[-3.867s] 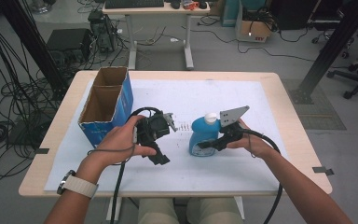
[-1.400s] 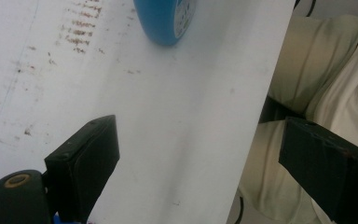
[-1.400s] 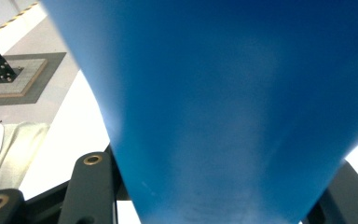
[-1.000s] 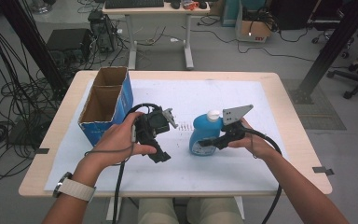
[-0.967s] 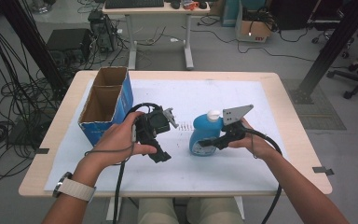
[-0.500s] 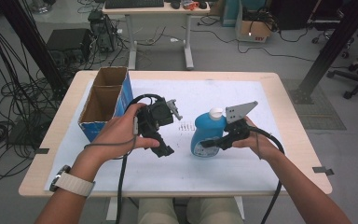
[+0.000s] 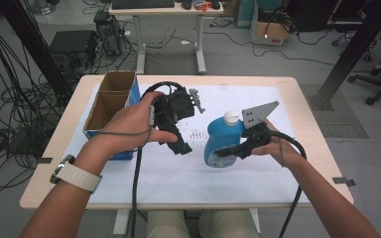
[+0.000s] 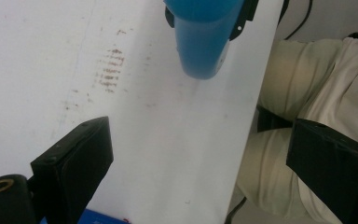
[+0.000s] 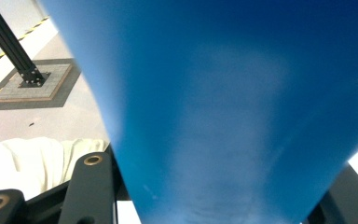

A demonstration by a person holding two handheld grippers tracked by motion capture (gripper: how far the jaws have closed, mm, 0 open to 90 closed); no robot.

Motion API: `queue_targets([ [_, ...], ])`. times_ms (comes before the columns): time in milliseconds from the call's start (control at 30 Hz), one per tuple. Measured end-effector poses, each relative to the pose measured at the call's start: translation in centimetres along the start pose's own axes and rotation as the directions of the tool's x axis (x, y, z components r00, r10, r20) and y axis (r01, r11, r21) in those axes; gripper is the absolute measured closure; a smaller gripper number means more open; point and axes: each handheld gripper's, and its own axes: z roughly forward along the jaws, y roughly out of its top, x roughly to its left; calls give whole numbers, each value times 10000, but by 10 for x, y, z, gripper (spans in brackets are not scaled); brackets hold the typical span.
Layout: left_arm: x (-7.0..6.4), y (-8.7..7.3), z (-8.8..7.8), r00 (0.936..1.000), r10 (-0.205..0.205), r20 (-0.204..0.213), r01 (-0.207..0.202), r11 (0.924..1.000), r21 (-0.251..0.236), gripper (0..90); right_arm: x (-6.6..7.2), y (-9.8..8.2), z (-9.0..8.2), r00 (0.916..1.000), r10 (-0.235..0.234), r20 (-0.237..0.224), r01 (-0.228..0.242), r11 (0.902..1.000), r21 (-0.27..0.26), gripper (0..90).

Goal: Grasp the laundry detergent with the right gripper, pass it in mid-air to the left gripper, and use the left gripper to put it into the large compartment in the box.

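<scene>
Even overhead light brightening the white-covered wooden desk (image 7: 258,183), soft shadows lying faint, blue plastic bottle (image 9: 223,107) blurring out of focus close up, white surface glaring slightly.

Your left gripper (image 7: 188,124) is a black block with a small grey fitting at its front; its black jaws end in flat square pads. A brass-ringed screw hole sits on a blue part. Your right gripper (image 7: 226,150) carries a grey three-cornered plate. Black cables trail from both. You wear a white wristband (image 7: 74,176) and pale beige trousers (image 8: 279,93).
</scene>
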Motion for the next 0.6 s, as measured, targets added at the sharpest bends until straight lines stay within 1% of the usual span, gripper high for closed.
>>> queue_targets([
  [100, 3, 2, -3, 10000, 60, 3, -60, 10000, 46, 73, 2, 4, -1, 10000, -83, 7, 83, 10000, 32, 431],
  [300, 10, 11, -14, 9998, 179, 81, -179, 9998, 20, 73, 8, 18, -6, 9996, -287, 13, 286, 9995, 142, 431],
  [333, 10, 11, -14, 9998, 179, 81, -179, 9998, 20, 73, 8, 18, -6, 9996, -287, 13, 286, 9995, 142, 431],
  [400, 11, 14, -16, 9996, 246, 121, -247, 9997, 61, 72, 9, 25, -8, 9991, -413, 8, 413, 9990, 175, 431],
  [433, 11, 16, -18, 9991, 390, 166, -392, 9992, 97, 72, 10, 27, -8, 9990, -437, 2, 437, 9989, 183, 431],
  [467, 11, 16, -18, 9991, 390, 166, -392, 9992, 97, 71, 10, 27, -8, 9990, -437, 2, 437, 9989, 183, 431],
  [567, 10, 21, -21, 9978, 595, 300, -598, 9982, 107, 70, 11, 31, -7, 9986, -537, -11, 537, 9984, 190, 431],
  [600, 9, 23, -21, 9968, 716, 349, -717, 9974, 19, 69, 11, 32, -6, 9986, -531, -19, 532, 9984, 198, 431],
])
